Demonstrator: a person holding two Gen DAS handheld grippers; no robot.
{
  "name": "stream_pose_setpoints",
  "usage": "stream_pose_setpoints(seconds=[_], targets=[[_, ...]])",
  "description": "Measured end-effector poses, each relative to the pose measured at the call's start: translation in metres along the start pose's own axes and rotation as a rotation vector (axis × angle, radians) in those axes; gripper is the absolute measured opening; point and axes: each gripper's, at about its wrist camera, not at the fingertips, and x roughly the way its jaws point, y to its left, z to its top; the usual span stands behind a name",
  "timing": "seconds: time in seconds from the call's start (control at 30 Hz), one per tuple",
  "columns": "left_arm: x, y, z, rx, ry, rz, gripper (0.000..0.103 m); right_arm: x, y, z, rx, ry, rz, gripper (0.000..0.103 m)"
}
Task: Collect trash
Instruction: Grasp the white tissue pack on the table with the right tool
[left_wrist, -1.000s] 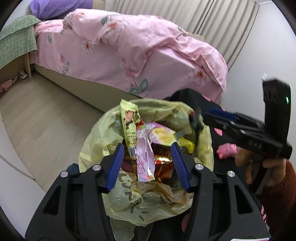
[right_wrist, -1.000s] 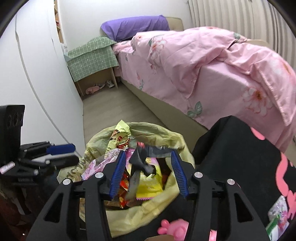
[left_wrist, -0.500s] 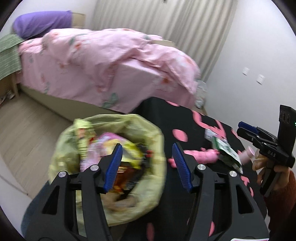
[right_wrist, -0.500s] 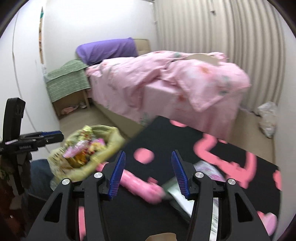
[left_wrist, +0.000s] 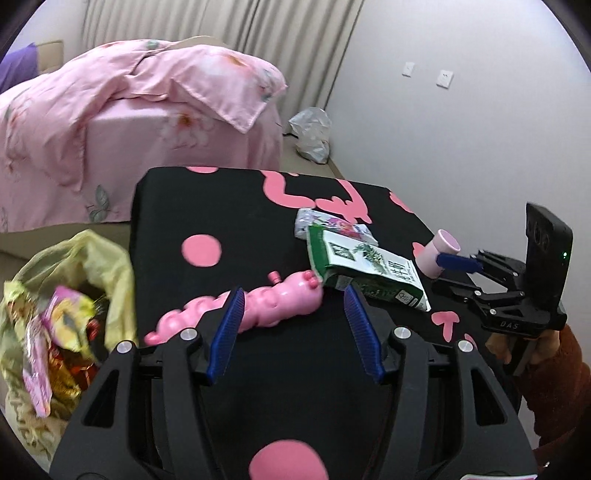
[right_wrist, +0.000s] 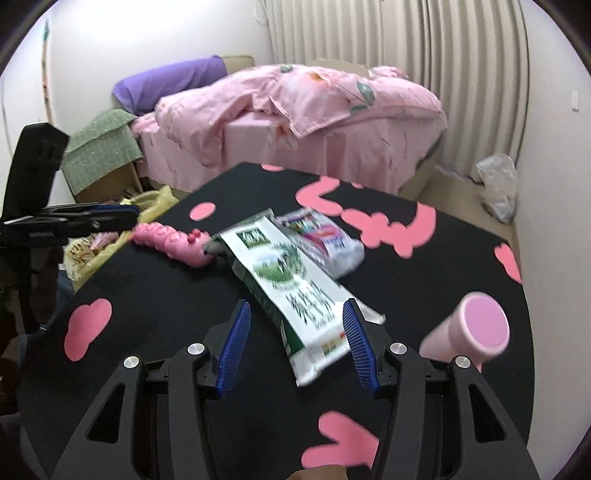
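Observation:
A green and white packet (left_wrist: 365, 267) (right_wrist: 291, 291) lies on the black table (left_wrist: 229, 221) (right_wrist: 155, 295) with pink shapes. A smaller colourful wrapper (left_wrist: 332, 225) (right_wrist: 325, 240) lies just behind it. A yellow trash bag (left_wrist: 66, 306) (right_wrist: 147, 201) full of wrappers sits off the table's left edge. My left gripper (left_wrist: 293, 325) is open and empty, with the pink toy's end between its fingers. My right gripper (right_wrist: 295, 339) is open and empty, with the near end of the green packet between its fingers.
A pink bumpy toy (left_wrist: 258, 306) (right_wrist: 173, 243) lies on the table left of the packet. A pink cup (left_wrist: 437, 254) (right_wrist: 469, 332) lies on its side at the right. A bed with pink bedding (left_wrist: 129, 110) stands behind. A white plastic bag (left_wrist: 310, 134) sits on the floor.
Both grippers swung right from over the trash bag to the table. The wrappers they were over now lie in the bag. Both stay open.

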Motion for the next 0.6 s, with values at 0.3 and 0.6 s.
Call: stream_pose_setpoints(seconds=[0.3, 0.6], targets=[[-0.001, 0.011, -0.005, -0.053, 0.008, 0.028, 0.06, 0.059, -0.015, 0.071, -0.026, 0.008, 0.033, 0.049], [-0.014, 0.02, -0.022, -0.122, 0.023, 0.014, 0.065, 0.142, -0.04, 0.074, 0.031, 0.278, 0.003, 0.049]])
